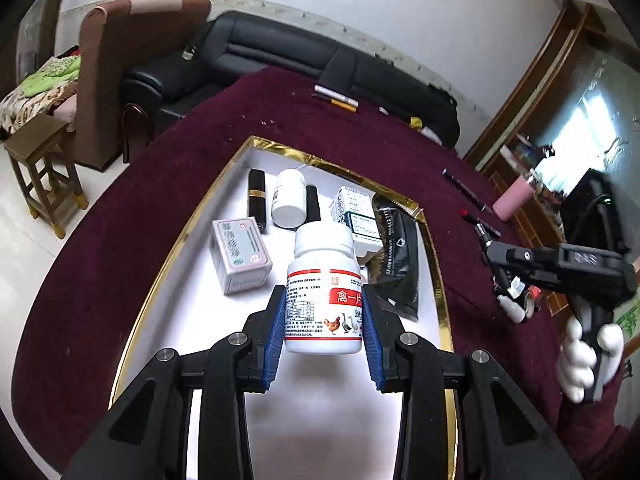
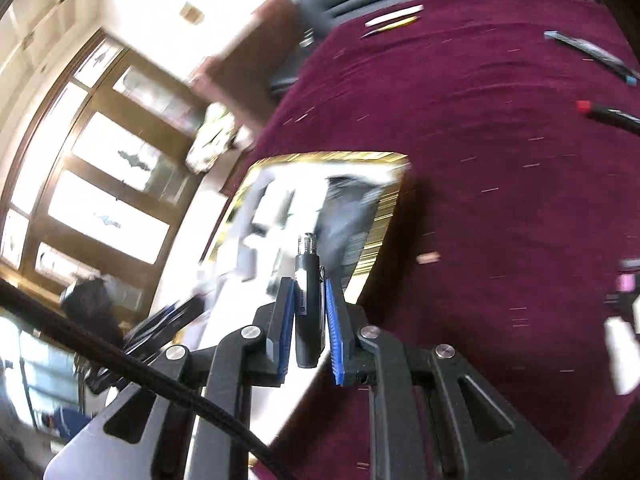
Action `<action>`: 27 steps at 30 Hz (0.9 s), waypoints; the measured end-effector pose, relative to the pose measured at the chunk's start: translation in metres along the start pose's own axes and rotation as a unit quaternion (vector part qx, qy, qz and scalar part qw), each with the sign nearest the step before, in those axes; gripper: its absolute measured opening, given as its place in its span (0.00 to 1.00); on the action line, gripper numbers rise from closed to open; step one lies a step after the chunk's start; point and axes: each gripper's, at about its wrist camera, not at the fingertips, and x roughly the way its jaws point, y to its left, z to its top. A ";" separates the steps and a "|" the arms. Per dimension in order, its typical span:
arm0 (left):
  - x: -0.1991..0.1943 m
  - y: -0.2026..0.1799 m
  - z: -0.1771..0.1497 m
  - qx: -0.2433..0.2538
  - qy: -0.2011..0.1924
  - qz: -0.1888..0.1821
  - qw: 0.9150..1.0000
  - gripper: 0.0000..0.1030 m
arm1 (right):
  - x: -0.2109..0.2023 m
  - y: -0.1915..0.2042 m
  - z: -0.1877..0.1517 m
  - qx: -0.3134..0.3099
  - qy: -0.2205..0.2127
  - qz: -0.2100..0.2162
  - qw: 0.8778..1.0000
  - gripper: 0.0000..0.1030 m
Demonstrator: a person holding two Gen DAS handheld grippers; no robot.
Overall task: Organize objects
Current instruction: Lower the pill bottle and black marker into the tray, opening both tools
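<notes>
- The table cloth (image 1: 120, 220) looks like soft, fuzzy dark red cloth.
- On the cloth, the tray (image 1: 434, 248) has a shiny gold rim and a smooth white floor.
- Above the tray, the white bottle (image 1: 324, 300) looks like smooth plastic with a glossy paper label.
- Ribbed blue pads (image 1: 276, 340) touch the bottle.
- Beside the bottle, the black pouch (image 1: 400, 256) looks shiny.
- Behind the cloth, the sofa (image 1: 280, 52) looks like smooth black leather.

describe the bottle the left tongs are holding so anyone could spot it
Over the gold-rimmed white tray on the maroon cloth, the left tongs grip a white pill bottle. Unlike the plainer white bottle lying behind, it has a red label band and poultry pictures.
</notes>
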 end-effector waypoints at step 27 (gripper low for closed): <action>0.044 0.034 0.010 -0.116 0.028 -0.009 0.993 0.50 | 0.063 0.041 -0.010 -0.040 0.004 -0.064 0.997 0.31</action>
